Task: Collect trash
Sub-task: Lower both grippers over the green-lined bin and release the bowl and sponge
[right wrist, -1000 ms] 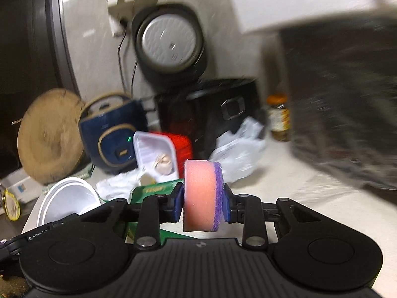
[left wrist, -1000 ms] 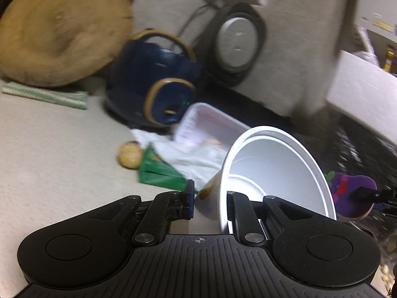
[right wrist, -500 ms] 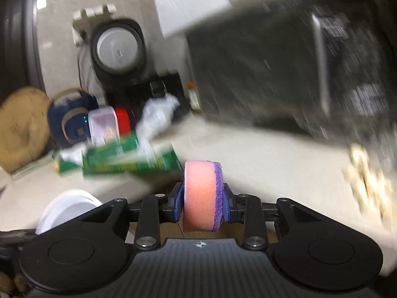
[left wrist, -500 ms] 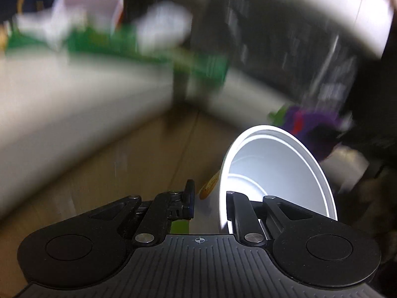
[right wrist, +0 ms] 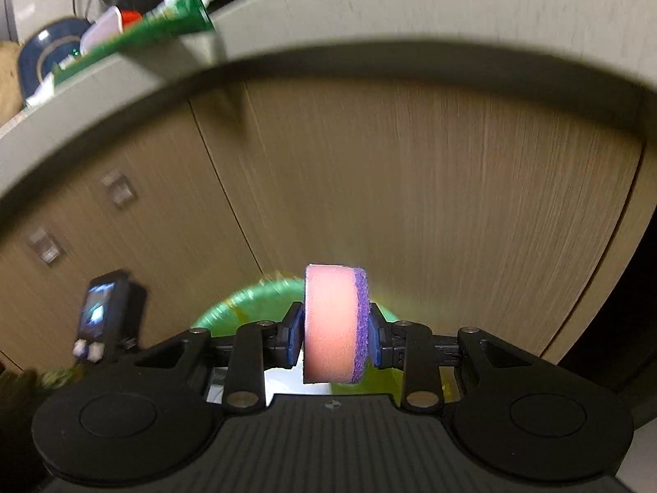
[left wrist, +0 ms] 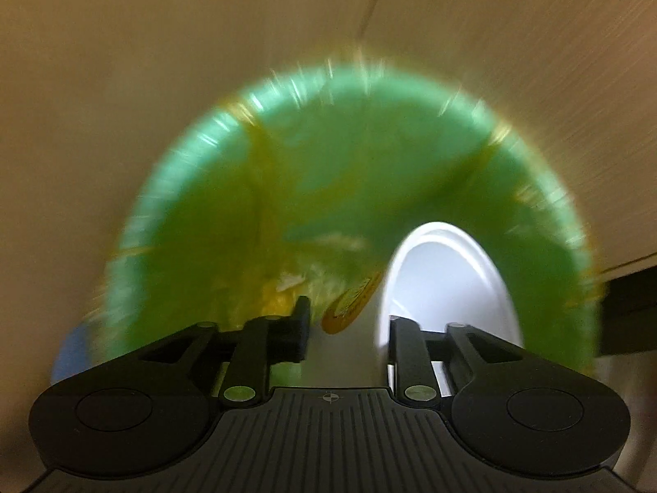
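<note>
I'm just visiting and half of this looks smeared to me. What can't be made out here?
- Left view: what lies inside the green bag, motion-blurred.
- Left view: the print on the cup, blurred and cut off by the left claw.
- Right view: most of the bag, behind the sponge and right claw.
- Right view: counter clutter, small and smeared.

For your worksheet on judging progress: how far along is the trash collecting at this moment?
Midway. Done: some scraps seem to lie in the green-lined bin, though it is blurred. In hand: the left tool holds a white cup over the bin; the right tool grips a pink sponge. Left: the green wrapper and other litter on the counter.
</note>
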A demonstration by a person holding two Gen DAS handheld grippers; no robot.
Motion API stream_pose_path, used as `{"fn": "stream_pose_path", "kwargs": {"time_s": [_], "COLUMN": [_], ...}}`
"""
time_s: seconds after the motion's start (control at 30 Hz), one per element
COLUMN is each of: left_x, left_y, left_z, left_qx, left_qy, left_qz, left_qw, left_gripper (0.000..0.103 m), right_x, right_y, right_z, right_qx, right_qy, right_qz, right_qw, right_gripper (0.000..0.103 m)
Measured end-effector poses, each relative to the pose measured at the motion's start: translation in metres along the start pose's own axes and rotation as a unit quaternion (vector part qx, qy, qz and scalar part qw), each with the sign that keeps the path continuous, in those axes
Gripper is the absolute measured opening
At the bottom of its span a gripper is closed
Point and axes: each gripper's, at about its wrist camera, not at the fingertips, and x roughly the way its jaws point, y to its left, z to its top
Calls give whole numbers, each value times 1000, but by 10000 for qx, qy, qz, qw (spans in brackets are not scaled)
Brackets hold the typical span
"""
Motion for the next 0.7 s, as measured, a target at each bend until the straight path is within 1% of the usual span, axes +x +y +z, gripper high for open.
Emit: {"fn": "stream_pose_path", "kwargs": {"time_s": [0.03,0.1,0.17,0.23,0.27,0.3,0.37,0.43,0.47,0.53,0.57,0.6,0.63,0.67,0.7], "left_x": [17,42,56,56,57,60,72,88,94,104,106,101,95,90,77], "left_y": [-3,0,10,24,30,32,27,20,21,27,32,43,49,48,57], "left_z": [2,7,9,8,5,4,7,9,10,12,13,14,16,13,10], "left_qx": [88,86,-87,-281,-283,-195,116,381,366,110,-25,-109,-224,-362,-492], "left_qy": [189,399,473,374,374,444,757,1093,1157,1245,1249,1239,1229,1171,1027], "left_qz": [106,187,26,-275,-413,-474,-408,-168,-17,216,197,113,-54,-292,-580], "left_qw": [9997,9990,9988,9985,9980,9977,9962,9931,9926,9919,9920,9922,9922,9920,9918], "left_gripper": [33,35,35,36,36,36,36,35,35,35,35,35,35,35,35], "right_x": [5,16,24,32,36,41,53,62,65,68,70,69,69,70,72], "right_y": [-2,-6,-9,-12,-14,-15,-16,-16,-17,-13,-11,-12,-12,-12,-12], "right_z": [-2,-8,-12,-15,-18,-20,-24,-27,-28,-30,-31,-33,-33,-34,-35], "right_qx": [0,-15,-10,56,93,130,219,295,305,299,293,288,284,289,315], "right_qy": [54,162,255,393,478,573,760,885,913,963,996,1020,1050,1097,1158], "right_qz": [-5,-59,-110,-103,-98,-105,-146,-182,-199,-262,-289,-301,-300,-285,-257], "right_qw": [10000,9999,9996,9992,9988,9982,9968,9955,9952,9946,9942,9939,9936,9931,9924], "right_gripper": [30,30,30,30,30,30,30,30,30,30,30,30,30,30,30]}}
